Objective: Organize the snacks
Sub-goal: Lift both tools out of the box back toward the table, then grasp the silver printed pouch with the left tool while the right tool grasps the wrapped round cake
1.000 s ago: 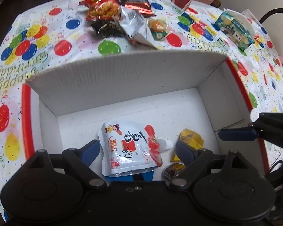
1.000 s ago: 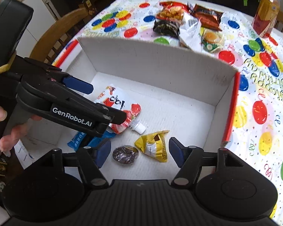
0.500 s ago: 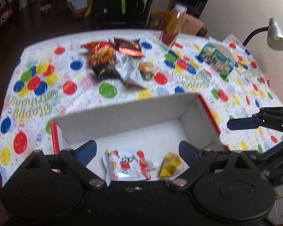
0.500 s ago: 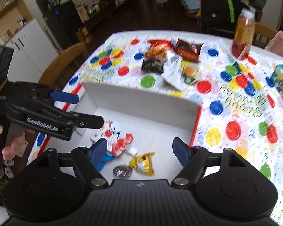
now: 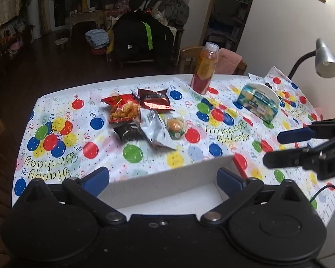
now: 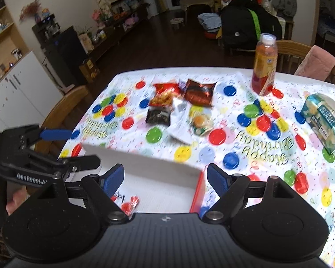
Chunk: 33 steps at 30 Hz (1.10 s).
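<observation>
Both grippers hung above the near edge of the white corrugated box with red trim (image 5: 167,185), and neither held anything: the left gripper (image 5: 163,176) had its blue-padded jaws spread wide at the bottom centre of its view, and the right gripper (image 6: 165,174) was likewise agape. A red-and-white pouch (image 6: 128,203) already lay inside the box, at the lower left of the right wrist view. The remaining snacks sat in a loose heap at the middle of the frame, on the balloon-print tablecloth (image 5: 55,138) beyond the box: a red crisp packet (image 5: 122,109), a dark red foil packet (image 5: 155,99), a black packet (image 5: 129,132), a silver foil bag (image 5: 156,129) and a small round burger-print sweet (image 5: 176,126). The next pick looked best taken from the heap's edge, pinching a single crimped seam so overlapping neighbours would not drag along
</observation>
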Tool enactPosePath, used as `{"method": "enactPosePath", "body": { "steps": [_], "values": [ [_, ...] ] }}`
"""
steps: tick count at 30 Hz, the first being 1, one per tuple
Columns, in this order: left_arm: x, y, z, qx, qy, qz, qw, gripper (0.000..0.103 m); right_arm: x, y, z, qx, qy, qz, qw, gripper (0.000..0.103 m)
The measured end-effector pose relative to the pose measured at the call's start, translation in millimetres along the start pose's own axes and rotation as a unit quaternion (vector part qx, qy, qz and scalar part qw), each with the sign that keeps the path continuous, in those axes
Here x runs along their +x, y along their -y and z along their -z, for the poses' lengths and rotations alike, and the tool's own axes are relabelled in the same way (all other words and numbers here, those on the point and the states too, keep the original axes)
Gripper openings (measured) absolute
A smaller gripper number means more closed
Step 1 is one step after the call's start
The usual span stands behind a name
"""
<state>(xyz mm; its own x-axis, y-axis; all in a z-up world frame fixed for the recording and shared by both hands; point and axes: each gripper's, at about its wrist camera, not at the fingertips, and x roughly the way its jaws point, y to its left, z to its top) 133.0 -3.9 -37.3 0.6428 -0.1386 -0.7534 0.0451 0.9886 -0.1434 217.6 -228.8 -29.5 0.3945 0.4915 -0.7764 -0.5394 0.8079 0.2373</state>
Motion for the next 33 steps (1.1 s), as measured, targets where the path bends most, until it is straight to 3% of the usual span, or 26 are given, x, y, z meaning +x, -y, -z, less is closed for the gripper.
{"method": "enactPosePath", "body": {
  "steps": [9,16,33],
  "values": [
    [22.9,-6.4,-35.2,-0.044,-0.004,-0.013,0.9989,0.102,11.7,35.1,-50.6,0.009,0.004,0.006,1.000,0.082],
    [54.6,-11.7,-63.0,-0.073,-0.011,-0.031,0.9968,0.102,45.4,59.3,-81.1,0.003,-0.017,0.000,1.000,0.082],
    [167.1,-20.6,-90.6,-0.112,-0.093,-0.055,0.9879,0.102,162.3,88.0,-89.7,-0.084,-0.085,0.003,0.993,0.081]
  ]
}}
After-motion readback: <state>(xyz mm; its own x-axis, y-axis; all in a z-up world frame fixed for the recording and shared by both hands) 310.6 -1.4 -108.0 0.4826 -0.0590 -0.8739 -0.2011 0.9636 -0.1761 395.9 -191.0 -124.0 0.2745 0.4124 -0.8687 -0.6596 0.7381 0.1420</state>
